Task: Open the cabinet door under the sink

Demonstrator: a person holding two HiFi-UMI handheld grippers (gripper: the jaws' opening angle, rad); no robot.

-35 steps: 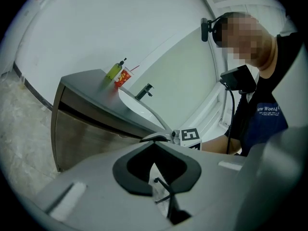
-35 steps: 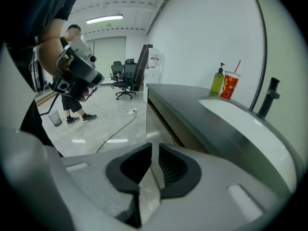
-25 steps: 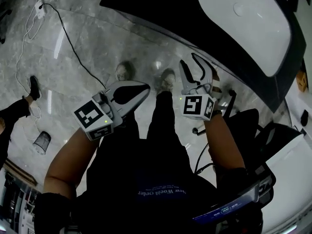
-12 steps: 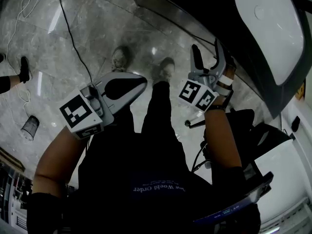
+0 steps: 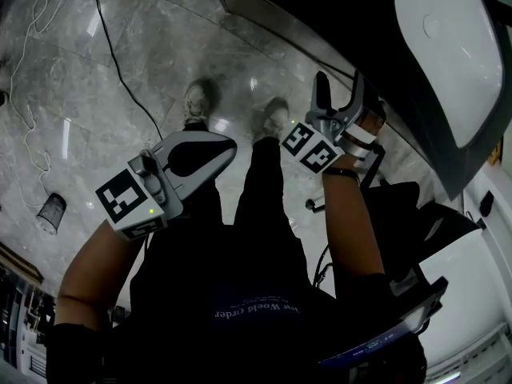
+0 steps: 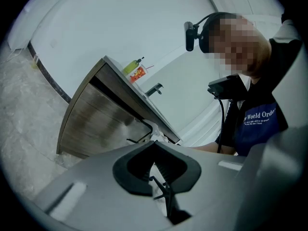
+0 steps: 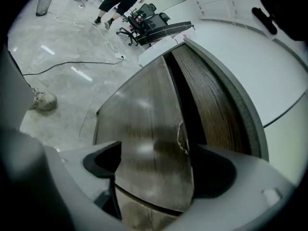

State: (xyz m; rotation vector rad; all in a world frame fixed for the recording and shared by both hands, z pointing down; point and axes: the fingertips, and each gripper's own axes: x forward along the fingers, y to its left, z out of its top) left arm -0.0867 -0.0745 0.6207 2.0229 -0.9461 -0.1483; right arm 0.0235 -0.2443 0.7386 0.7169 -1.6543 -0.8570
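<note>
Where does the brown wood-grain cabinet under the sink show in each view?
Head view: brown wood-grain cabinet, probably the dark band top centre.
Left gripper view: cabinet left of centre.
Right gripper view: cabinet centre, door panels close up.
Shared landmark: grey marble floor.

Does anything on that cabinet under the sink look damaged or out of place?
Yes: the cabinet door has a ragged pale chip on its edge beside the dark gap, like peeled veneer.
</note>
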